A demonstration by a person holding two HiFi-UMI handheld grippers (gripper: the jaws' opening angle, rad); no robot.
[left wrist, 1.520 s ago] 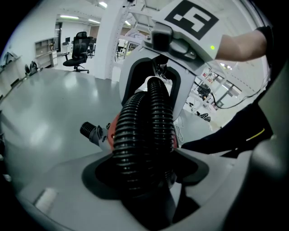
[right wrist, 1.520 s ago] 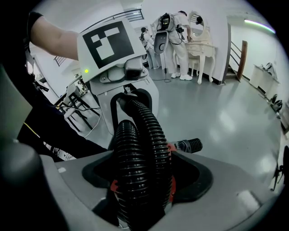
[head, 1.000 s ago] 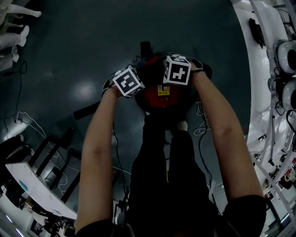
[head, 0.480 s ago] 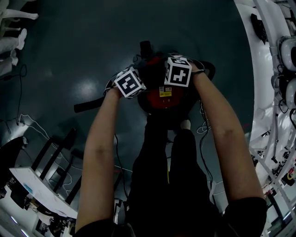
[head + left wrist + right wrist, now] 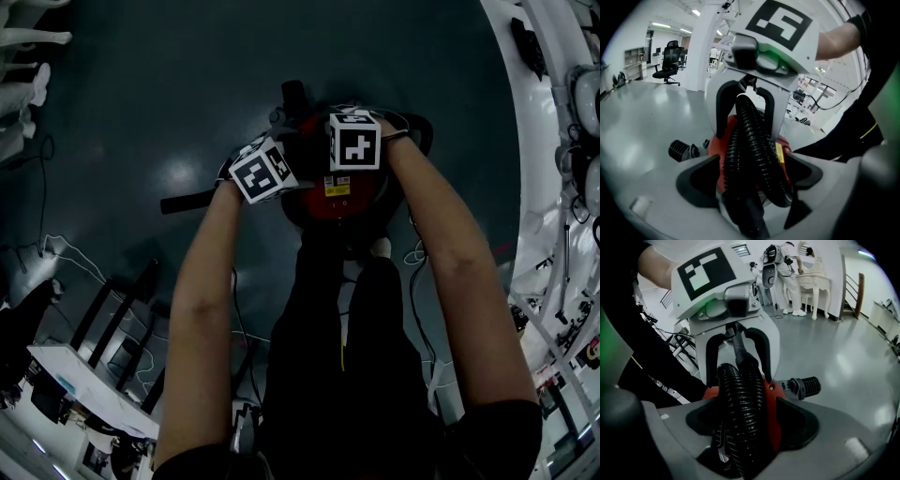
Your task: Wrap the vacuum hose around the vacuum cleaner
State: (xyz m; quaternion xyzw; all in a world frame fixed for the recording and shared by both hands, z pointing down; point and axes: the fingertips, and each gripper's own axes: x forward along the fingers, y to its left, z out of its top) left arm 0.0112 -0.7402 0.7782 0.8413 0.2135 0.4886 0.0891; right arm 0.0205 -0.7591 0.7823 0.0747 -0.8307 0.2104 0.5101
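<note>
The red vacuum cleaner [image 5: 330, 202] stands on the dark floor in front of the person's legs. Both marker cubes hover over its top, the left [image 5: 262, 169] and the right [image 5: 354, 141]. The black ribbed vacuum hose [image 5: 750, 154] runs in two strands over the red body [image 5: 717, 145]. It lies between the jaws of my left gripper [image 5: 752, 183], which have just been opening. The same hose [image 5: 738, 413] passes between the jaws of my right gripper [image 5: 747, 425], and whether its pads press I cannot make out. The hose's ribbed end cuff [image 5: 804, 386] sticks out sideways.
A black wand [image 5: 187, 200] lies on the floor left of the vacuum. Loose cables [image 5: 412, 258] trail to its right. A white frame [image 5: 553, 187] curves along the right side, and racks [image 5: 84, 375] stand at lower left. A white chair [image 5: 813, 291] is farther off.
The left marker cube has rolled a little and edged toward the vacuum's top. The right cube has stayed almost where it was.
</note>
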